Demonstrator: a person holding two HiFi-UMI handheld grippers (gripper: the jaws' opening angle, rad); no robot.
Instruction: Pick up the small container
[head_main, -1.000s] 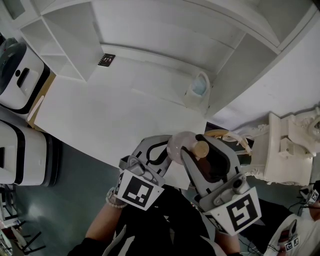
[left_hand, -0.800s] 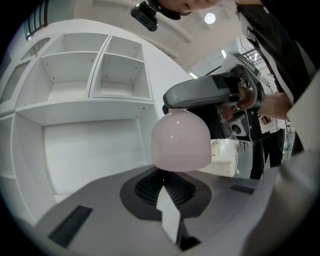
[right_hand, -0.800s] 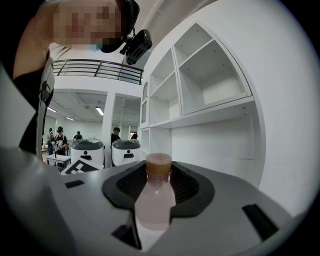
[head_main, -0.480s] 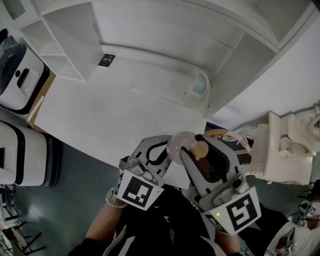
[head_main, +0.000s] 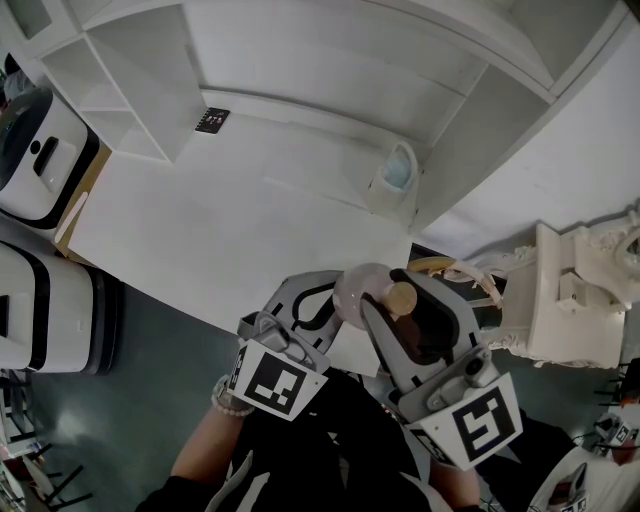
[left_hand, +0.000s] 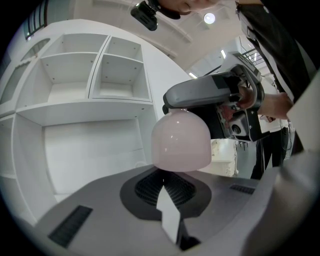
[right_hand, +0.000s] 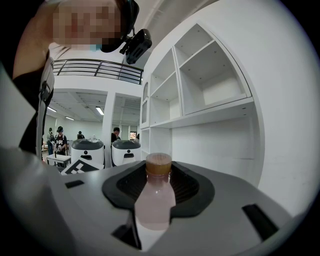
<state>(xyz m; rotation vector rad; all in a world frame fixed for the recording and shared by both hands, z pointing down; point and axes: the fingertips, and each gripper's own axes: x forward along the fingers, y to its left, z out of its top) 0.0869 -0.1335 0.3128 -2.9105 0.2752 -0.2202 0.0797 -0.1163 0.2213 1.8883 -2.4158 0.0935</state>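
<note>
Small container (head_main: 358, 287), a pale pink bottle with a tan cap (right_hand: 158, 164), is held above the edge of the white table (head_main: 190, 225), pinched between the jaws of the right gripper (head_main: 390, 305). The left gripper (head_main: 322, 300) has its jaws pressed together. The bottle's rounded base (left_hand: 181, 140) sits just beyond its tips, apparently touching them.

Head view: from above the person, steeply down onto the white table (head_main: 180, 220) and the shelf unit (head_main: 300, 60) behind it. Each gripper view: low, close behind its own jaws, shelf unit alongside. Both gripper views share the pink small container (left_hand: 181, 140), very near.
</note>
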